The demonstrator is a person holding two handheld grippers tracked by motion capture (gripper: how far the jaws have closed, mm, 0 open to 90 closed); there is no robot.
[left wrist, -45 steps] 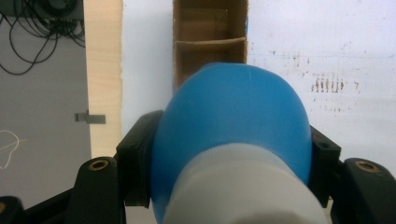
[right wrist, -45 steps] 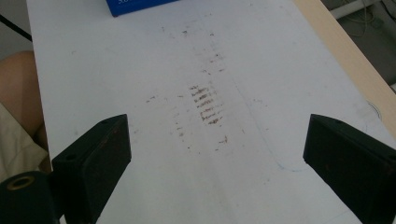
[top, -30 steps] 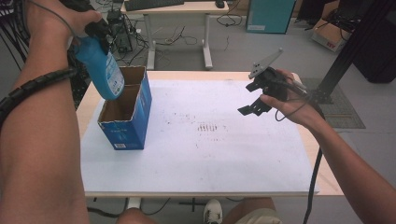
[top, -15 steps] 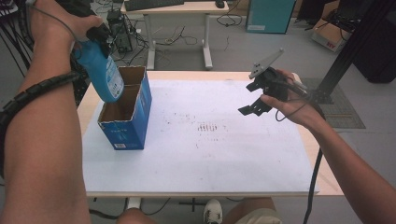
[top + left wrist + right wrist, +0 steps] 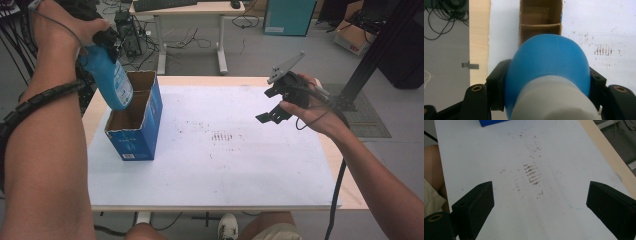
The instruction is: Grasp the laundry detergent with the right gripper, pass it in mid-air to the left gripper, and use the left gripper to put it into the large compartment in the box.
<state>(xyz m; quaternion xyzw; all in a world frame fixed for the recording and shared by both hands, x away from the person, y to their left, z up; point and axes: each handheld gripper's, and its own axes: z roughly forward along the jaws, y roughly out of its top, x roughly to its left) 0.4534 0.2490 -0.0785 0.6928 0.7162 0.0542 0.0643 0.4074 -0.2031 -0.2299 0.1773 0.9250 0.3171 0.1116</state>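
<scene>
A blue bottle with a white neck hangs bottom-down over the open top of a blue cardboard box at the table's left. My left gripper is shut on the bottle's upper part. In the left gripper view the black jaws press both sides of the blue bottle, and the box's brown inside with its divider lies below it. My right gripper hovers above the table's right side, open and holding nothing; in the right gripper view its pads stand wide apart over the white sheet.
A white sheet with dark smudges at its middle covers most of the wooden table. Behind the table are a desk, cables on the floor and a teal cabinet. A black post stands at the right.
The left hand with the bottle has shifted slightly; the bottle still hangs over the box. The right gripper has stayed where it was.
</scene>
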